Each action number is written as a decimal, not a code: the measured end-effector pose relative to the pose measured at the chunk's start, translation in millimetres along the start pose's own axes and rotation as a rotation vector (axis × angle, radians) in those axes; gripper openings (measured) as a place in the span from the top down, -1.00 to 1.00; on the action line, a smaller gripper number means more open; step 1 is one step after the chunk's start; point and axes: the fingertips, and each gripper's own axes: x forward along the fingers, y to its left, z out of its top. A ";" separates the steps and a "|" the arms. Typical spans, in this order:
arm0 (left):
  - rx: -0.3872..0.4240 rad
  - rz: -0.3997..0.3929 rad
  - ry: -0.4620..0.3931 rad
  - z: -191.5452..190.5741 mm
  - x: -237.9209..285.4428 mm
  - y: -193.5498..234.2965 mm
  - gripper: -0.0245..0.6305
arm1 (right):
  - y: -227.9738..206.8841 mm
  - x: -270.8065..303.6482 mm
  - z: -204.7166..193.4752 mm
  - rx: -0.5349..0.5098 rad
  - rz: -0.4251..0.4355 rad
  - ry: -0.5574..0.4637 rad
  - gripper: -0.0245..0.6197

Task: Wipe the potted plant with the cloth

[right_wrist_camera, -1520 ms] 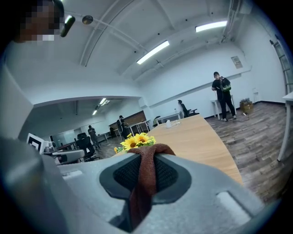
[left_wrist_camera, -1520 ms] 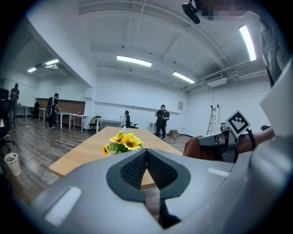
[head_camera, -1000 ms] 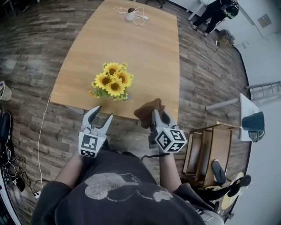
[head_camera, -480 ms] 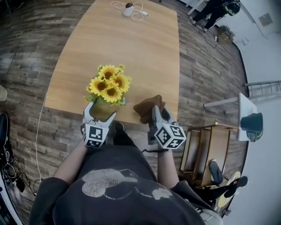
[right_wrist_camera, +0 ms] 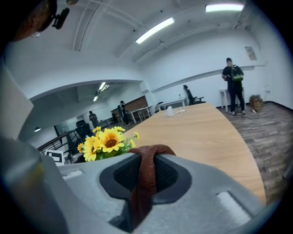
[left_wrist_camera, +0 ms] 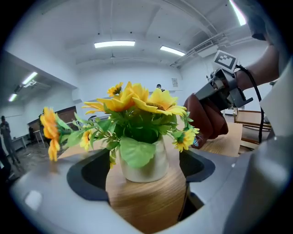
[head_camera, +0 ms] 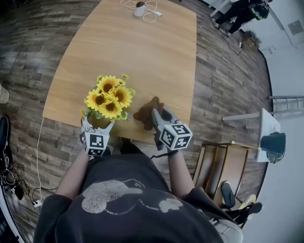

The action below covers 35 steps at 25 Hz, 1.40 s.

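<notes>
A pot of yellow sunflowers (head_camera: pixel 107 96) stands near the front edge of the wooden table (head_camera: pixel 142 52). My left gripper (head_camera: pixel 98 123) is open. Its jaws have just been opening and now stand on either side of the white pot (left_wrist_camera: pixel 143 163) without pressing on it. My right gripper (head_camera: pixel 159 116) is shut on a brown cloth (head_camera: pixel 145 113), just right of the plant. The cloth (right_wrist_camera: pixel 145 179) hangs pinched between the right jaws, with the sunflowers (right_wrist_camera: pixel 107 141) ahead to the left. In the left gripper view the right gripper (left_wrist_camera: pixel 219 89) and cloth (left_wrist_camera: pixel 207 119) show beyond the flowers.
A small white object with a coiled cable (head_camera: pixel 140 8) lies at the table's far end. A wooden rack (head_camera: pixel 223 161) and a white side table with a teal item (head_camera: pixel 271 141) stand to the right. A person (right_wrist_camera: pixel 233 87) stands far back. Cables (head_camera: pixel 14 178) lie on the floor at left.
Both grippers have moved forward and down to the table edge. The left jaws have spread wider and now flank the pot. The right gripper has carried the cloth closer to the plant.
</notes>
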 end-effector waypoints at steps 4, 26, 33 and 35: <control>0.014 -0.006 -0.021 7.8 9.6 4.2 -0.64 | 7.3 32.4 -7.0 -0.063 0.151 0.071 0.79; -0.032 0.052 -0.003 13.8 21.6 12.8 -0.42 | 54.8 156.3 -14.5 -0.006 0.547 0.149 0.78; -0.068 0.083 -0.005 14.2 21.4 13.6 -0.41 | 62.2 147.2 -38.9 -0.110 0.520 0.216 0.78; -0.076 0.089 -0.005 14.1 21.8 13.7 -0.42 | 63.2 143.7 -41.7 -0.109 0.515 0.218 0.78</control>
